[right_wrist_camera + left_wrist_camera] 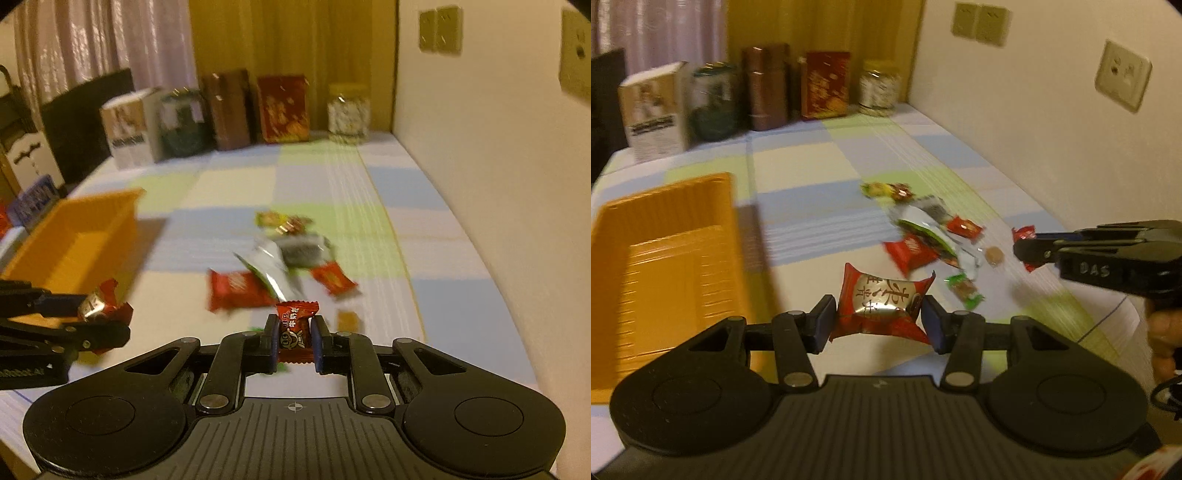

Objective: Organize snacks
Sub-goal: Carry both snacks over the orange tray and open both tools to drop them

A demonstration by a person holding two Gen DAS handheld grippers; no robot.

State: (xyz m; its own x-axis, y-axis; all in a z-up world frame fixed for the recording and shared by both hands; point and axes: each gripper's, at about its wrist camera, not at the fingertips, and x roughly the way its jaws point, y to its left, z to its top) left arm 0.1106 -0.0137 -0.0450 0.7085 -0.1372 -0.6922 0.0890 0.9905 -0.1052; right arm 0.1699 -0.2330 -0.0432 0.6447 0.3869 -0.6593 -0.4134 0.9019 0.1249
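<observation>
Gripping a red-and-gold snack packet point(882, 308) in the left hand-held gripper point(879, 319), pinching a small red candy point(294, 332) in the right hand-held gripper point(294, 341) (both above the tabletop point(812, 162)), beside the orange tray point(661, 254).

Checked tablecloth point(798, 162), orange tray point(665, 258), loose snacks point(923, 236)

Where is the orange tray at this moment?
The orange tray sits on the checked tablecloth at the left of both views, left of the loose snack pile and nearer than the row of boxes.
</observation>
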